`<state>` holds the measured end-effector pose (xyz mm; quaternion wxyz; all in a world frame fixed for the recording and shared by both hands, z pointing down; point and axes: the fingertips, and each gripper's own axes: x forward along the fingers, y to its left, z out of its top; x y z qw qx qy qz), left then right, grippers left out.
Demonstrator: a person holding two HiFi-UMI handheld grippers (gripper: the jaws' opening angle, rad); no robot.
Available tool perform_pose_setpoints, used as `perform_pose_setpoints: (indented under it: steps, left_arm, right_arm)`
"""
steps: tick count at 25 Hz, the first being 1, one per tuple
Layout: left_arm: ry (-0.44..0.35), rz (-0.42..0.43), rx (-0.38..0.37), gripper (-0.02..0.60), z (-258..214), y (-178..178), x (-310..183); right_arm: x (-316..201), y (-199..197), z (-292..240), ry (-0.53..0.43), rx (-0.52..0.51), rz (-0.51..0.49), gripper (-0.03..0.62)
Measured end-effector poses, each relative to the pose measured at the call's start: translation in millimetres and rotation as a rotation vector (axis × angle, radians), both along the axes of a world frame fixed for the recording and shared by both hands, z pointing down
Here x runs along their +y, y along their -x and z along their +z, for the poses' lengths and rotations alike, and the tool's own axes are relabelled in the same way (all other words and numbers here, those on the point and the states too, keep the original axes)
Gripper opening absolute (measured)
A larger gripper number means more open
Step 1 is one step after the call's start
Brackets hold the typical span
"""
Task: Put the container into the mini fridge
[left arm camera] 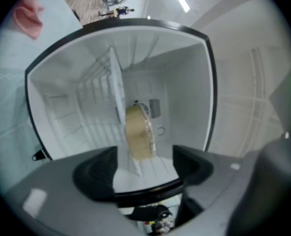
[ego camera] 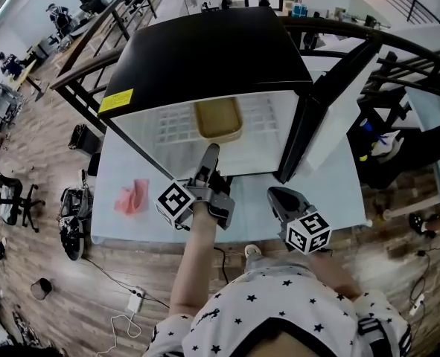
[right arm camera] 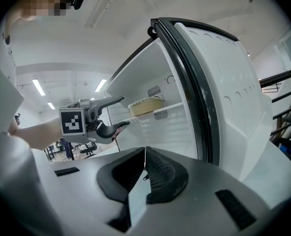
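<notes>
Head view: the mini fridge (ego camera: 205, 58) stands open on the tabletop (ego camera: 123, 222); the container (ego camera: 218, 119) rests mid-shelf inside, with the left gripper (ego camera: 210, 152) at the opening.

Left gripper view: jaws apart and empty, container (left arm camera: 138, 132) beyond them.

Right gripper view: right gripper (right arm camera: 144, 154) jaws together, idle beside the door (right arm camera: 224, 92).

Placement appears done; withdrawal likely remains.

Three views sharing the mini fridge (ego camera: 205, 58)

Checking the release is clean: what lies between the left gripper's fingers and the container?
Only bare shelf: in the left gripper view the left gripper stands open, apart from the container.
</notes>
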<state>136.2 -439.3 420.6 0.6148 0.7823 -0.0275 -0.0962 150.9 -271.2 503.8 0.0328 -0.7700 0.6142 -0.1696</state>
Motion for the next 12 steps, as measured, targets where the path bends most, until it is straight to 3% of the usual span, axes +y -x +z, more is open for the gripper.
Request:
perform_pose_setpoints:
  steps: [2, 5, 9, 12]
  left_arm:
    - [-0.038, 0.004, -0.015, 0.331, 1, 7, 9]
    - [-0.069, -0.014, -0.085, 0.203, 12, 24, 23]
    - [-0.172, -0.036, -0.181, 0.03, 28, 47, 42]
    - [-0.254, -0.038, -0.219, 0.006, 36, 60, 60]
  right_arm:
    - [5, 5, -1, 0.001, 0.002, -0.005, 0.021]
    - [13, 15, -2, -0.002, 0.007, -0.013, 0.021]
    - [27, 31, -2, -0.006, 0.014, -0.023, 0.021]
    - [38, 41, -4, -0.009, 0.02, -0.032, 0.021]
